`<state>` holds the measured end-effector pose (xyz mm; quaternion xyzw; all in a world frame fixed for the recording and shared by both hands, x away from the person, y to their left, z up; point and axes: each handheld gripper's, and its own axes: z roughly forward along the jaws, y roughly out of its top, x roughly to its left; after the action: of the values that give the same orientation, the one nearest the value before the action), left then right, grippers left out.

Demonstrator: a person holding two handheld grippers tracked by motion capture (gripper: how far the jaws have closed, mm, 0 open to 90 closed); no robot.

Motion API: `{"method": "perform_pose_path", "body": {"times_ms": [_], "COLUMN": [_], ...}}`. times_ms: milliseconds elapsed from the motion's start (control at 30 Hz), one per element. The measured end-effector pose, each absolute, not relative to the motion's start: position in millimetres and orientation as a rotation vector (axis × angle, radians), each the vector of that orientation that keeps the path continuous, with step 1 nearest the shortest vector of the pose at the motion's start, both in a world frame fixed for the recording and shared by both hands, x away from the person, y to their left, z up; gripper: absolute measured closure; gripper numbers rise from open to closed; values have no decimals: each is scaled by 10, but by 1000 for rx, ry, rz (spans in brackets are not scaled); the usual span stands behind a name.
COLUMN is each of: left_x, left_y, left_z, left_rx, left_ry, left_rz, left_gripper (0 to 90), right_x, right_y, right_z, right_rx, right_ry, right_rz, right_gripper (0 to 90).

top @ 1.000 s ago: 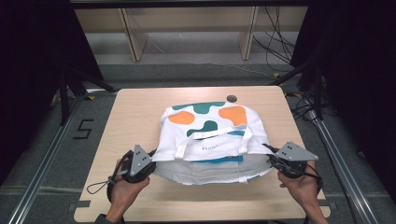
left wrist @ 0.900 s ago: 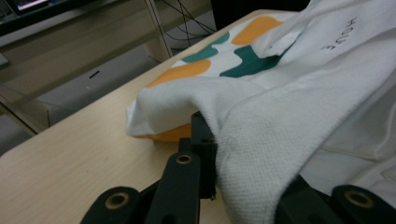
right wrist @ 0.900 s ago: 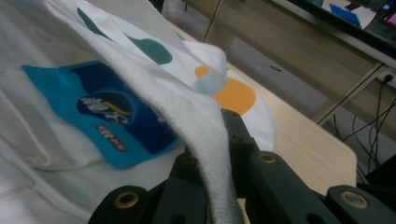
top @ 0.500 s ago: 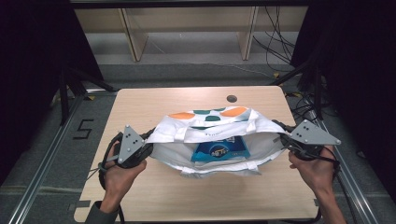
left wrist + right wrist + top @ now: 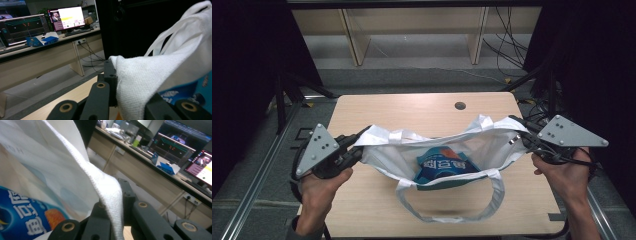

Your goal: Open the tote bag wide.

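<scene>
Left gripper (image 5: 357, 146) and right gripper (image 5: 523, 136) clenched on opposite rims of white tote bag (image 5: 492, 145), stretching mouth wide, exposing blue snack packet (image 5: 443, 164) inside.

A pale wooden surface (image 5: 377, 112) with rounded corners is seen from the high view, set on a grey floor (image 5: 422, 80). A small dark round hole (image 5: 460, 105) is set into it near the far edge, right of centre. A strip of the same wood is glimpsed low in the left gripper view. Whether the hanging handle loop (image 5: 452, 212) rests on the near part of the surface cannot be told.
</scene>
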<state>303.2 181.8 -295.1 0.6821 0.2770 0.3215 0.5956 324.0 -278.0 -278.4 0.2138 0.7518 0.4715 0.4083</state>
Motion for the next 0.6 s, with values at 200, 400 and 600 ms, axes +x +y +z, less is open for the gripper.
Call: {"method": "perform_pose_path", "body": {"times_ms": [200, 400, 600], "left_x": [3343, 3534, 3460], "left_y": [1857, 1848, 1854], "left_z": [-3104, -3276, -3205], "left_rx": [1583, 1625, 1573], "left_ry": [712, 749, 731], "left_rz": [767, 778, 753], "left_gripper": [863, 859, 861], "right_x": [3419, 3648, 3609], "right_y": [-2720, -2663, -2649], "right_z": [-2839, -3001, -2985], "right_rx": [561, 609, 603], "right_ry": [1885, 1850, 1831], "right_rz": [1198, 1194, 1215], "right_gripper": [884, 883, 883]}}
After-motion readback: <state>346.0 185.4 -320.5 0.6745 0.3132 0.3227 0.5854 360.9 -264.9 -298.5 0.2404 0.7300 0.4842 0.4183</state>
